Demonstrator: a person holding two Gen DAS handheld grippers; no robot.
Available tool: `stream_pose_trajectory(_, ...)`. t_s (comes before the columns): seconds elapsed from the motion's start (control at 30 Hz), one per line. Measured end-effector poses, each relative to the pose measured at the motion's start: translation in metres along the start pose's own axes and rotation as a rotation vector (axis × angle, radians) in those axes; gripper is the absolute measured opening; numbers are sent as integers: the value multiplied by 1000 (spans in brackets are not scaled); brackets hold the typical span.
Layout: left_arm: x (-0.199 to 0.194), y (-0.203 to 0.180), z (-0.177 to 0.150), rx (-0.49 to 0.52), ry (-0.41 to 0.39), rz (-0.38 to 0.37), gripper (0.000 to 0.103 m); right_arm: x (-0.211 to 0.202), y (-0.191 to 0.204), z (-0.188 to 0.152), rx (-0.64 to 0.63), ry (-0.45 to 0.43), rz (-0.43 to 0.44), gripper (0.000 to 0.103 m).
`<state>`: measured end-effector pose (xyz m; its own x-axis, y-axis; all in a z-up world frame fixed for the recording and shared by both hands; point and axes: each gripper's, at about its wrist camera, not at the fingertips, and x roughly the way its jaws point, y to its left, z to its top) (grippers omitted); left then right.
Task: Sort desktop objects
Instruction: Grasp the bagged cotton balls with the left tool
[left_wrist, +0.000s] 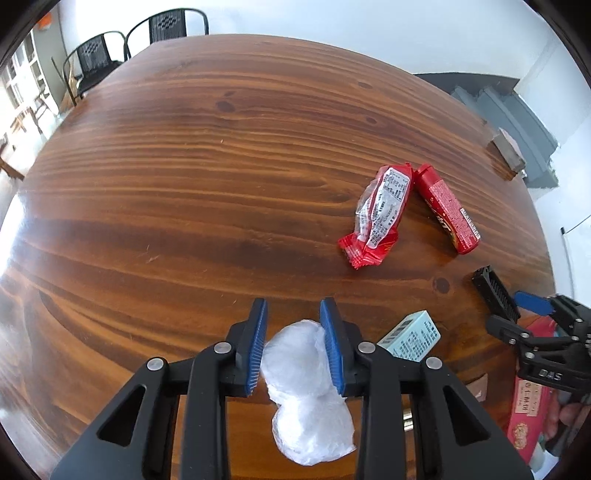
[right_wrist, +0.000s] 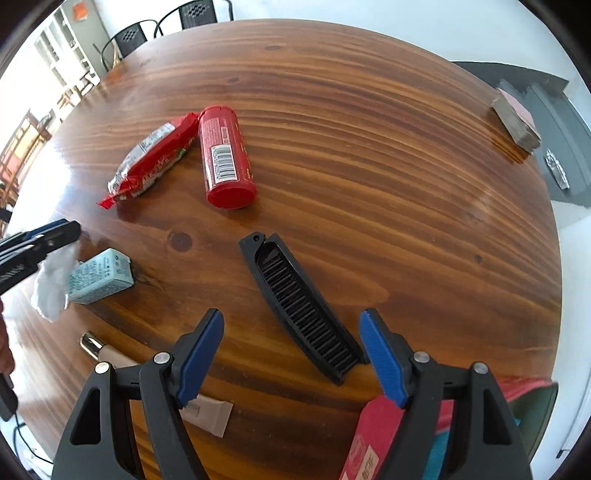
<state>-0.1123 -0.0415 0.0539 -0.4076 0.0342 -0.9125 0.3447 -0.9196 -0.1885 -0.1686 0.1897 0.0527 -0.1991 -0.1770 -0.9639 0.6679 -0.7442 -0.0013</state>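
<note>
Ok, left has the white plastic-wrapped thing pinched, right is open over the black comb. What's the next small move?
Probably lower the right gripper around the black comb and close. Its jaws stand open, the comb lies flat between them but nearer the right-hand finger, so centre slightly first. The left gripper already pinches the white wrapped bundle, so it can simply lift clear of the pale blue box.

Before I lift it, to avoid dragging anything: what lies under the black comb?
Only bare wooden table shows around the black comb. The surface directly beneath it is covered, so anything thin there stays unseen.
</note>
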Motion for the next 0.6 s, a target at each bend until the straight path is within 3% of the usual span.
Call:
stream_pose_trajectory(0.17,-11,13,-6,-39,2,-38,37,5,3,-1,-1,8,21,78)
stream_pose_trajectory(0.27,-17,12,-8,-28,-22,-34,52,3,9,-3,-21,-9,3,65)
stream_pose_trajectory(0.43,-22,7,-18,-1,-15,-41,53,-1,8,-6,3,-36,5,43)
stream_pose_trajectory(0.6,-13,-3,-26,13,17,-36,53,-5,-2,-11,89,-45,50,31)
